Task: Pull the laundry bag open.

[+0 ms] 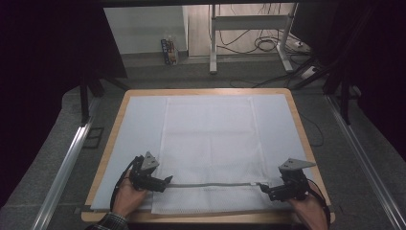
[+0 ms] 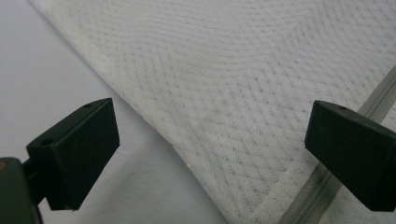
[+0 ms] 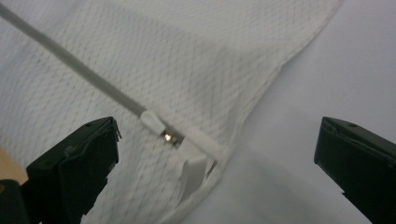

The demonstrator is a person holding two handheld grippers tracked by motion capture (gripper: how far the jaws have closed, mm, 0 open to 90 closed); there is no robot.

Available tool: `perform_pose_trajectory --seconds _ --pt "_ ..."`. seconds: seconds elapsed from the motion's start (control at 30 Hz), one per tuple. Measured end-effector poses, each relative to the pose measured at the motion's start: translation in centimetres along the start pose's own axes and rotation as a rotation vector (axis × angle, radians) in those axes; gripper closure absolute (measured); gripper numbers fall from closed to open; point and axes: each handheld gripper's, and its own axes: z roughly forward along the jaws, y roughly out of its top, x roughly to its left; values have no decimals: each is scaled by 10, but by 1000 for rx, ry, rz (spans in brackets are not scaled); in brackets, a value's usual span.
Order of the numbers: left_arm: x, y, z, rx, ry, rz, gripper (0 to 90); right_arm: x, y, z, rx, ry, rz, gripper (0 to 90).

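1. Nearest the camera, the person's left hand and right hand enter at the table's near edge, each holding a gripper.
2. Left gripper: jaws spread wide, holding nothing, at the left end of the zipper, over the mesh bag's left edge.
3. Right gripper: jaws spread wide, holding nothing, at the zipper's right end, where the zipper pull lies between them.
4. Mesh bag: white, lying flat on a pale sheet at the middle of the table, zipper parallel to the near edge.
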Motion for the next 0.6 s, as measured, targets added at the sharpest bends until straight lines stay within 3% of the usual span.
perform_pose_trajectory --seconds 0.13,0.2,0.3,0.43,0.5,0.6 --pt "-1 0 0 -2 2 14 28 7 -8 -2 22 30 19 1" --pt "-2 0 0 2 5 18 28 11 -11 -1 36 41 6 1" --pt "-3 0 1 6 9 30 28 23 -14 1 74 24 -52 13" --pt "-4 1 2 15 14 48 27 34 -15 8 134 7 -73 62" --pt "-5 1 2 17 18 60 27 36 -15 12 167 -27 -94 122" --pt "-6 1 2 17 21 67 27 37 -15 13 180 -51 -85 224"
